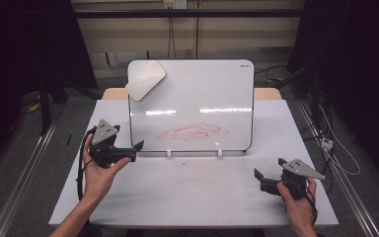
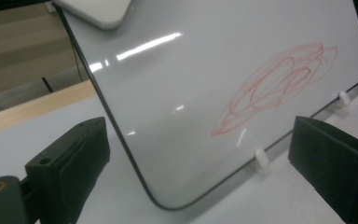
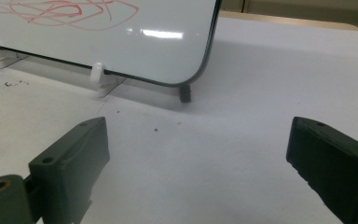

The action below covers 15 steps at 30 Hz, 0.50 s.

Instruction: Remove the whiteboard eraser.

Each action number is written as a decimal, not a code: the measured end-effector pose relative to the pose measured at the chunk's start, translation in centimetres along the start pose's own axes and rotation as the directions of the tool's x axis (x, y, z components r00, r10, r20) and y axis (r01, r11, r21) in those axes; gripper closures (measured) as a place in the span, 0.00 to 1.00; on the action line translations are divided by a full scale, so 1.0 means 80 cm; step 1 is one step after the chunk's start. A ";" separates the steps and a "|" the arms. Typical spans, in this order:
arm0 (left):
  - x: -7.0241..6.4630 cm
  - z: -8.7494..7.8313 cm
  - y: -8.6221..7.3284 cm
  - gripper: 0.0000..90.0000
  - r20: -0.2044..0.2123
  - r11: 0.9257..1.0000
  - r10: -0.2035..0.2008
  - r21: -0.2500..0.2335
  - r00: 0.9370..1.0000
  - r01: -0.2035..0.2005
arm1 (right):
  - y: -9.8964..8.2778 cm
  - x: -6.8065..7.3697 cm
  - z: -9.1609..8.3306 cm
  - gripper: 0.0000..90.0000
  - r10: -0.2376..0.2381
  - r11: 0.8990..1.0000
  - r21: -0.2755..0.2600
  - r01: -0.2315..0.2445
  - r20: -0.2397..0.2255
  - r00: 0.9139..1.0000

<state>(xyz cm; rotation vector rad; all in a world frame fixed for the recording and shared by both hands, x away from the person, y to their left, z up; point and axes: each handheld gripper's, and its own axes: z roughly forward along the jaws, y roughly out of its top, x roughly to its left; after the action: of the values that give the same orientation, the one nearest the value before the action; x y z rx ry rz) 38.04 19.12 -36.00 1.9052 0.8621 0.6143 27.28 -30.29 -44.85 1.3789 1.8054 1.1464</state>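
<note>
Left tongs (image 1: 139, 146) held lower left of the high view, palm under the body, tips aimed right at the whiteboard (image 1: 192, 106) lower left corner, just beside it; jaws apart, nothing between. Right tongs (image 1: 257, 174) lower right, gripped from below, pointing left over bare bench (image 1: 197, 192), well apart from the board; jaws apart too.

Whiteboard stands tilted at frame centre on white clips, red scribble (image 1: 192, 132) low on its face. Small logo in its top right corner, too small to read. White eraser (image 1: 145, 80) stuck on upper left corner.

Right gripper view shows a dark rear foot (image 3: 185, 93) behind the board's corner and specks on the bench.
</note>
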 end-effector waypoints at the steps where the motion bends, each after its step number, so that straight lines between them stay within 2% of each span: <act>1: 0.002 0.003 0.010 0.06 -0.009 1.000 0.015 -0.006 1.000 -0.015 | 0.000 0.000 0.000 0.06 0.000 1.000 0.001 0.000 0.002 1.000; 3: 0.004 0.006 0.018 0.06 -0.001 1.000 0.028 -0.003 1.000 -0.028 | 0.000 0.001 0.001 0.06 -0.002 1.000 0.001 0.002 -0.001 1.000; 9: 0.012 0.018 0.038 0.06 -0.015 0.999 0.043 -0.023 0.999 -0.044 | 0.001 0.003 0.002 0.06 -0.013 1.000 0.004 0.013 -0.007 1.000; 10: 0.014 0.021 0.042 0.06 -0.021 0.998 0.054 -0.008 0.998 -0.054 | 0.001 0.003 0.003 0.06 -0.014 1.000 0.004 0.014 -0.008 1.000; 15: 0.022 0.033 0.058 0.06 -0.030 0.997 0.069 -0.020 0.997 -0.070 | 0.000 0.002 0.001 0.06 -0.011 1.000 0.004 0.011 -0.006 1.000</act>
<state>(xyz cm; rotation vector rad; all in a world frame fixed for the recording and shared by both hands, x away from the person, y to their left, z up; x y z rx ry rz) 42.45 17.56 -32.93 1.9181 0.8078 0.6925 27.34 -30.08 -44.87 1.3674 1.8185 1.1430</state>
